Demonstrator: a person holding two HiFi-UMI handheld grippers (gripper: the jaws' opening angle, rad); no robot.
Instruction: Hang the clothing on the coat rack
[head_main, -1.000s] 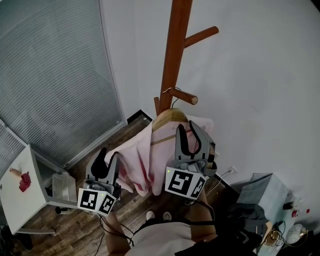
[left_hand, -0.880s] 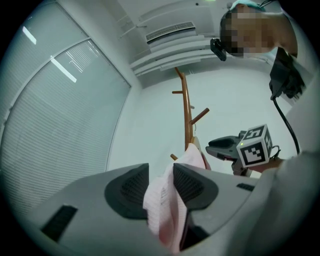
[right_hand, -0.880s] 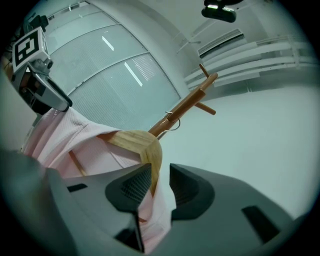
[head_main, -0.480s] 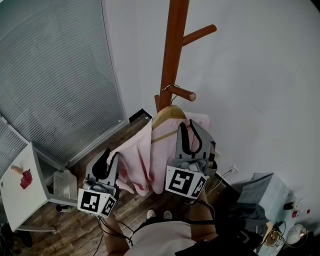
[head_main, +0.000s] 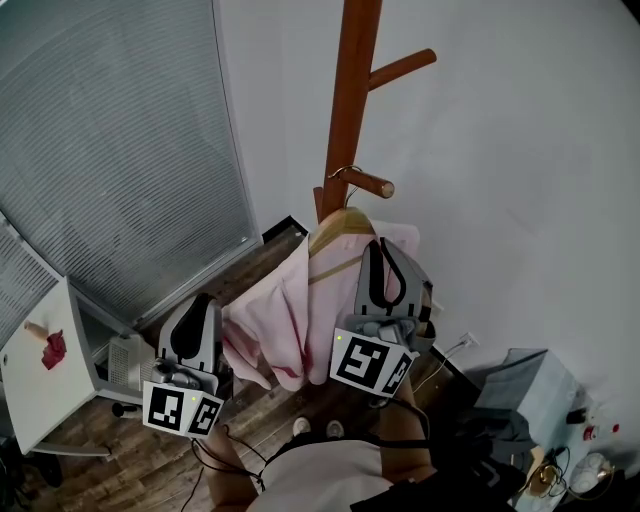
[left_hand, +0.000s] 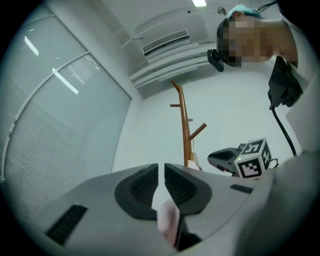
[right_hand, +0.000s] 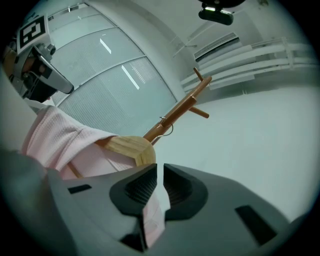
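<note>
A pink garment (head_main: 285, 310) hangs on a wooden hanger (head_main: 340, 232), whose hook sits over a lower peg (head_main: 368, 184) of the brown coat rack (head_main: 345, 110). My left gripper (head_main: 195, 305) is at the garment's left lower edge. Its jaws are closing, and a fold of pink cloth (left_hand: 167, 217) is pinched between them in the left gripper view. My right gripper (head_main: 385, 245) is at the garment's right side below the hanger. Its jaws are also closing, with pink cloth (right_hand: 152, 215) caught between the pads. The hanger's end (right_hand: 131, 148) shows just beyond them.
A slatted window blind (head_main: 110, 150) fills the left wall. A white table (head_main: 40, 400) with a small red thing (head_main: 50, 350) stands at lower left. A grey box (head_main: 520, 390) and cables lie at lower right. The white wall is close behind the rack.
Both grippers' jaws have drawn together from wide apart onto the pink cloth. The left gripper has dropped slightly down and left; the right has stayed put.
</note>
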